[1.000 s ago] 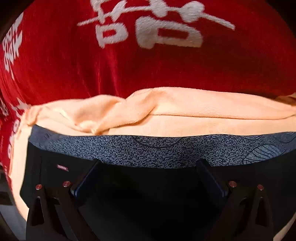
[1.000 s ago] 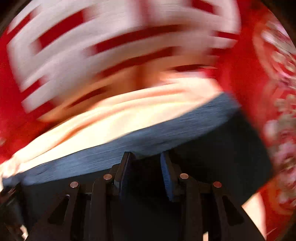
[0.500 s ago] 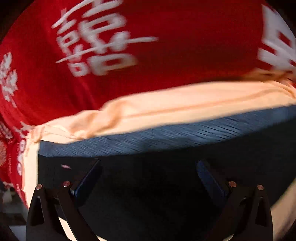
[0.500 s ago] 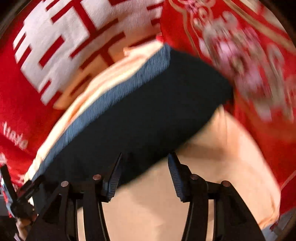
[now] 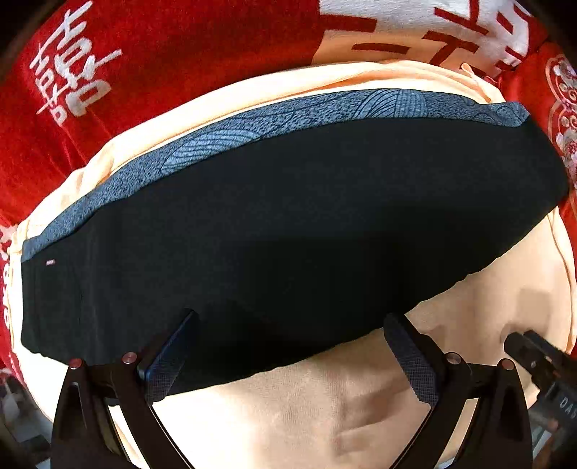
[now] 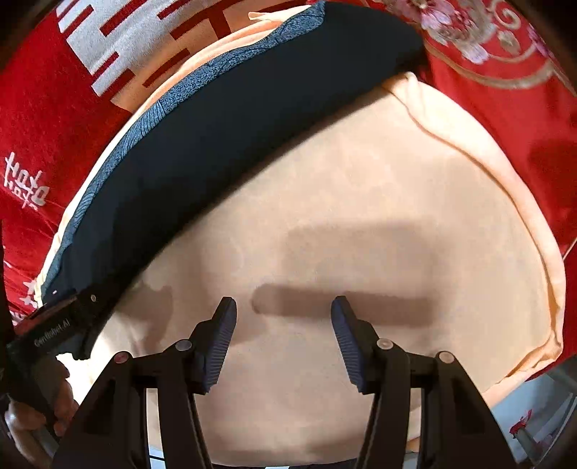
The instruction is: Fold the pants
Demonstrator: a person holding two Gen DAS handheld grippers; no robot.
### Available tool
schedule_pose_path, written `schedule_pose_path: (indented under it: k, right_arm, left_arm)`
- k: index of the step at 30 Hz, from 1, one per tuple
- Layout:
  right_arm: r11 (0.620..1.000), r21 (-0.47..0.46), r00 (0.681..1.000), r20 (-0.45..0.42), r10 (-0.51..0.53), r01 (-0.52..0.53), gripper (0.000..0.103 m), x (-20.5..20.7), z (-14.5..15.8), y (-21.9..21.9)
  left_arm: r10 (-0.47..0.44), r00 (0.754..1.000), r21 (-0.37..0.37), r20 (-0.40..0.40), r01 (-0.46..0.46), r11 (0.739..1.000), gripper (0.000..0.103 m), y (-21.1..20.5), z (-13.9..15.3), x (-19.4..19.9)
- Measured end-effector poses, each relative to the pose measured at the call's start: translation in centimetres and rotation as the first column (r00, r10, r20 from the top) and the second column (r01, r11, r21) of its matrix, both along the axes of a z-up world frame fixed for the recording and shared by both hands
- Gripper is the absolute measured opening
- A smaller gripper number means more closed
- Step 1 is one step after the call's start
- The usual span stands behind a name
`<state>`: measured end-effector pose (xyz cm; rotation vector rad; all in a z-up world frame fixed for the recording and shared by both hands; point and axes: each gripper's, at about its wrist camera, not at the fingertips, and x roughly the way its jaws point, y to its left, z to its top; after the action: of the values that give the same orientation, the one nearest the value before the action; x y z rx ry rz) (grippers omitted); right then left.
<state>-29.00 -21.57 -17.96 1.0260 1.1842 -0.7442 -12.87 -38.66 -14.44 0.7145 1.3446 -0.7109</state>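
Under your left gripper, jaws spread and empty, the dark pants lie folded on a peach cloth over red bedding. Your right gripper has just been opening, nothing between its jaws. The cloth's near edge is cut off.

- I take this for a home, most likely a bedroom: under me spreads a red bedspread of plush fabric, filling the upper part of both frames.
- It bears large white characters at the upper left, and a gold and pink flower pattern at the upper right of the right wrist view.
- A peach blanket lies on it, with black pants on top.
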Motion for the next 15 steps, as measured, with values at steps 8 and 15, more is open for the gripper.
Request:
schedule_pose_path:
  k: [8,15]
  right_arm:
    - [0.999,0.029,0.999,0.039,-0.014,0.013,0.061,-0.7,0.1,-0.2]
    - [0.998,0.057,0.996,0.079,-0.035,0.03,0.061,-1.9,-0.1,-0.2]
  left_arm:
    - [0.005,1.0,0.02,0.026,-0.005,1.0,0.103,-0.5,0.3,-0.6]
    - [-0.004,0.999,0.024,0.036,0.003,1.0,0.103,-0.6,0.6,-0.1]
